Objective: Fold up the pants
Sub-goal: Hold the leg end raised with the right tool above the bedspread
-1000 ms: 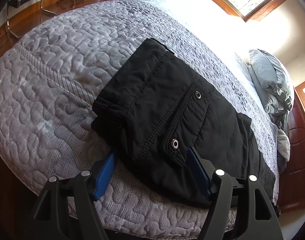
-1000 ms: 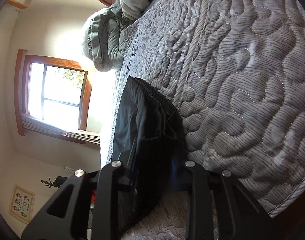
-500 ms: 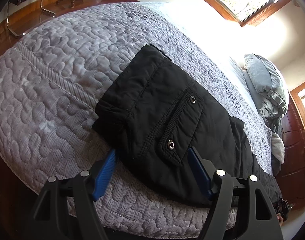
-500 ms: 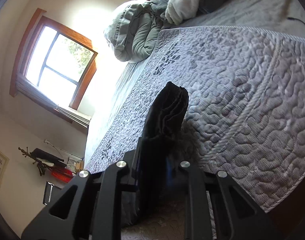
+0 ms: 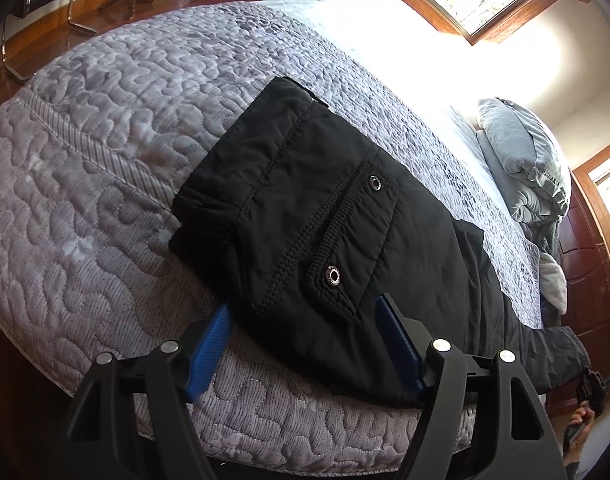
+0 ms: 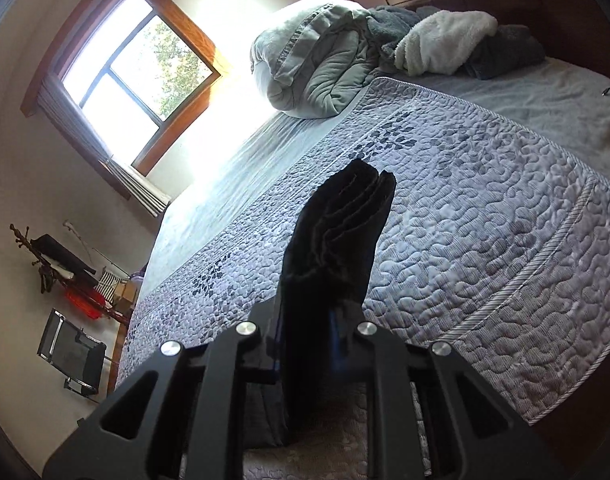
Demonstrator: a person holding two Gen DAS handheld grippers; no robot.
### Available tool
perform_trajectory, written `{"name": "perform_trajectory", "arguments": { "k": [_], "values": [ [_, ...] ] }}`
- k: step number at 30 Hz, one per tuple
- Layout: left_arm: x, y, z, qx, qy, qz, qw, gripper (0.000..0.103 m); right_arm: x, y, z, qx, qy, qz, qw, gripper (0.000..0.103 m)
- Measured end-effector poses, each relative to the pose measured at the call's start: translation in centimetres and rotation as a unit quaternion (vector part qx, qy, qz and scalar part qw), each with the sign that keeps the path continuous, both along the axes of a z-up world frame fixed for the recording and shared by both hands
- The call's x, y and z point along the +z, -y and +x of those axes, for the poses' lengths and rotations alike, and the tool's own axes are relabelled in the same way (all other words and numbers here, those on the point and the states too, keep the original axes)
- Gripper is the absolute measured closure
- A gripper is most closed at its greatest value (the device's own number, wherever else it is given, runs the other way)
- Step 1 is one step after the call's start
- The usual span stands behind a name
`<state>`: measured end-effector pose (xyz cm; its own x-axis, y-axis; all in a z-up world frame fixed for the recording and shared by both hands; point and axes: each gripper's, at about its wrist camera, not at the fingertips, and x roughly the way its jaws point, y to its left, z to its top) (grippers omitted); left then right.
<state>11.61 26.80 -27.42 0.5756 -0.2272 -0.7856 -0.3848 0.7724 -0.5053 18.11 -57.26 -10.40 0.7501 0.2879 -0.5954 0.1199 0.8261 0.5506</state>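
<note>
Black pants (image 5: 345,240) lie lengthways on the grey quilted bed (image 5: 105,160), waist end with a snap pocket flap near me, legs running off to the right. My left gripper (image 5: 305,332) is open, its blue pads (image 5: 209,344) straddling the near edge of the waist end without pinching it. My right gripper (image 6: 309,332) is shut on the bunched leg end of the pants (image 6: 337,240) and holds it lifted above the quilt (image 6: 485,240).
A rumpled grey duvet (image 6: 313,64) and white and dark blankets (image 6: 445,40) are piled at the wooden headboard. Windows stand behind the bed. A chair (image 6: 73,352) and a coat stand (image 6: 45,264) are on the floor beyond the bed's far side.
My right gripper has lifted and swung up with the leg end, its view tilting from the quilt toward the headboard. My left gripper has stayed open at the waist end.
</note>
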Motion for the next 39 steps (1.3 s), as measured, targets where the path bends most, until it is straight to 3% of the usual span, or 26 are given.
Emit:
{"name": "perform_trajectory", "arguments": {
  "k": [13,39],
  "values": [
    [-1.1,0.1,-0.4,0.000,0.006,-0.005,1.0000,0.029,4.6,-7.2,0.9,0.063,0.025,-0.075,0.995,0.088],
    [-1.5,0.8,0.2,0.002,0.003,0.024,0.9997,0.025,6.5,-15.6,0.2,0.101,0.045,-0.193,0.975,0.089]
  ]
}}
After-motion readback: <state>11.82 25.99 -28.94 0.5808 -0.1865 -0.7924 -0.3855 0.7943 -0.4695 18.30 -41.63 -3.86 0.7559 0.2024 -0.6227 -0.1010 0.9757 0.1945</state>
